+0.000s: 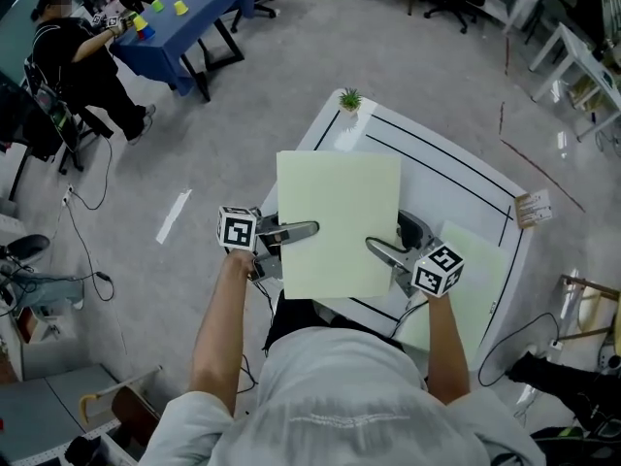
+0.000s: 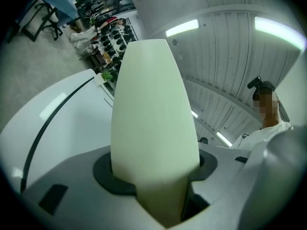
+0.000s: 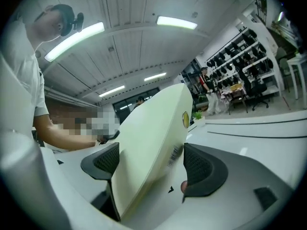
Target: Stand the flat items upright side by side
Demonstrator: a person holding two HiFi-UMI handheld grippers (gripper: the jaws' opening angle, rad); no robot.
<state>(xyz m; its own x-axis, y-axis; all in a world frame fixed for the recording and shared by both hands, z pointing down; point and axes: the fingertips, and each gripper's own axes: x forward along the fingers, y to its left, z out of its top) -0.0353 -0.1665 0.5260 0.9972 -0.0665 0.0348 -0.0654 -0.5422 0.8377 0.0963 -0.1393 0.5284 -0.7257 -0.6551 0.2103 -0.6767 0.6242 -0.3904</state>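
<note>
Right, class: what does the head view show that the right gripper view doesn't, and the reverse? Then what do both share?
Only the head view: the left tool and a second green item lying flat on the white table. Only the right gripper view: a barcode label and a round gold sticker on the held green item. Both: that held green item, the right tool closed on it, and the small plant.

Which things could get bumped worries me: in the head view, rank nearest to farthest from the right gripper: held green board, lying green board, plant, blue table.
1. Held green board, in the right gripper's jaws.
2. Lying green board, just right, below.
3. Plant, white table's far edge.
4. Blue table, far upper left.
</note>
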